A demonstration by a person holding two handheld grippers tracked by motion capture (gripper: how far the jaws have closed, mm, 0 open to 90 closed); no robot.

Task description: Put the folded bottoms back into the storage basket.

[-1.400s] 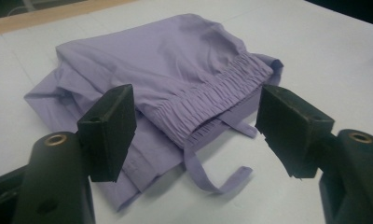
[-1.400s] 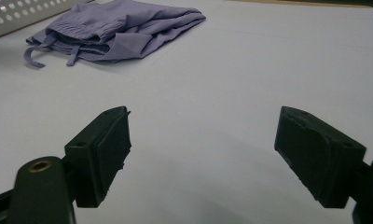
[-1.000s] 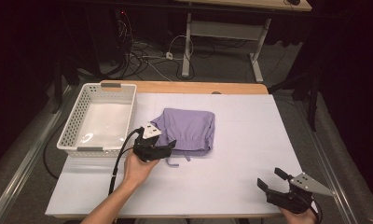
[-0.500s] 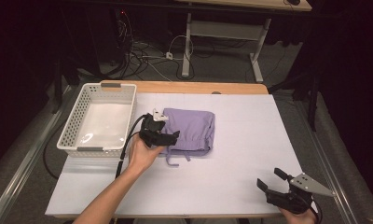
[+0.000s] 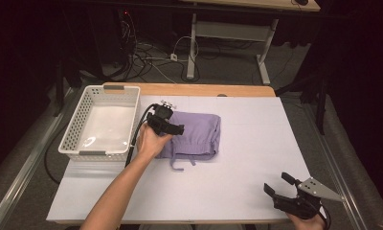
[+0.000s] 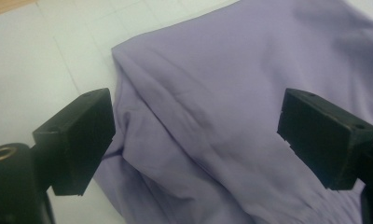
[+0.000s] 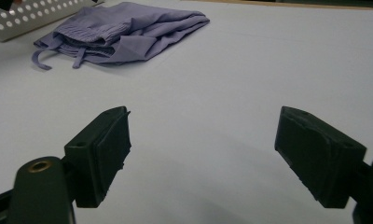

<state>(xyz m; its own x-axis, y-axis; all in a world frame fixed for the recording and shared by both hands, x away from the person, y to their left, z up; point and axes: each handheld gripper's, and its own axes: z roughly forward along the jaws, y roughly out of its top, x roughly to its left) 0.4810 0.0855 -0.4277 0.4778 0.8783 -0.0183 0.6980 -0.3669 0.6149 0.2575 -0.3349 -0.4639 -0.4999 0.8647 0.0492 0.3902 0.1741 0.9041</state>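
Step in hand looks like lining up a grab on the folded purple shorts, which lie on the white table cover just beside the white basket, on its right side. The left gripper hangs over the basket-side edge of the shorts, and its jaws have just been opening; in the left gripper view they stand wide with the purple cloth spread under and between them, pads not pressing on anything. So nothing is held yet, I'd say. The right gripper sits well apart from the shorts at the near right corner of the cover, jaws spread wide over bare sheet, nothing between them. Next move, my guess: drop the left jaws down onto the folded edge nearest the basket and pinch through all the layers, otherwise only the top layer lifts and the fold falls apart. The drawstring dangles off the near edge, so watch that too.
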